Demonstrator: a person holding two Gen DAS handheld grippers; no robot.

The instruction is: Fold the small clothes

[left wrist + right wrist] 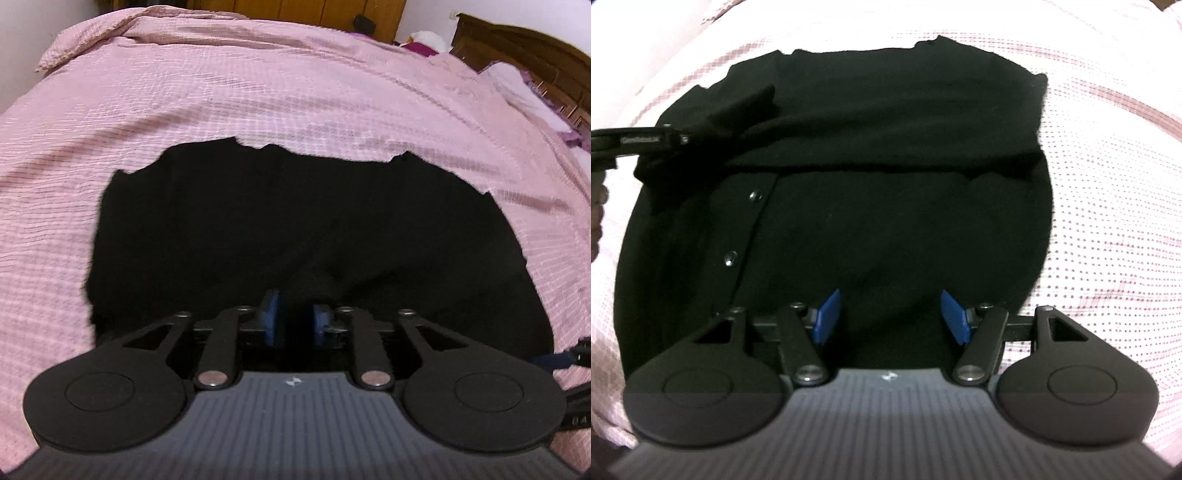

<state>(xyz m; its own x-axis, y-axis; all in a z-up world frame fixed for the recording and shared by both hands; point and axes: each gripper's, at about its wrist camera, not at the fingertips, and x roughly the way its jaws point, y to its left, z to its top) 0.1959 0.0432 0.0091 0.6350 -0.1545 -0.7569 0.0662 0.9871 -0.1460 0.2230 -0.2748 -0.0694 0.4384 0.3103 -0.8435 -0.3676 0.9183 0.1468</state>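
**Black cardigan on the bed, both tongs over it**

Left wrist view: black cardigan point(295, 229) lies flat on the pink checked bedspread point(258, 92), near the bed's near edge. Left tongs point(295, 321) point down at it, blue pads point(273, 321) a narrow gap apart. A raised fold of the black fabric sits in that gap; too dark to tell whether the pads press on it. Wooden headboard point(535, 51) at far right.

Right wrist view: right tongs point(890, 317) spread wide, blue pads point(827, 317) well apart, nothing pinched, hovering over the cardigan's lower part. Two buttons point(755, 195) run along the placket at left. Upper part is folded over in a band across the top. Left tongs reach in from the left edge at a bunched corner of fabric.
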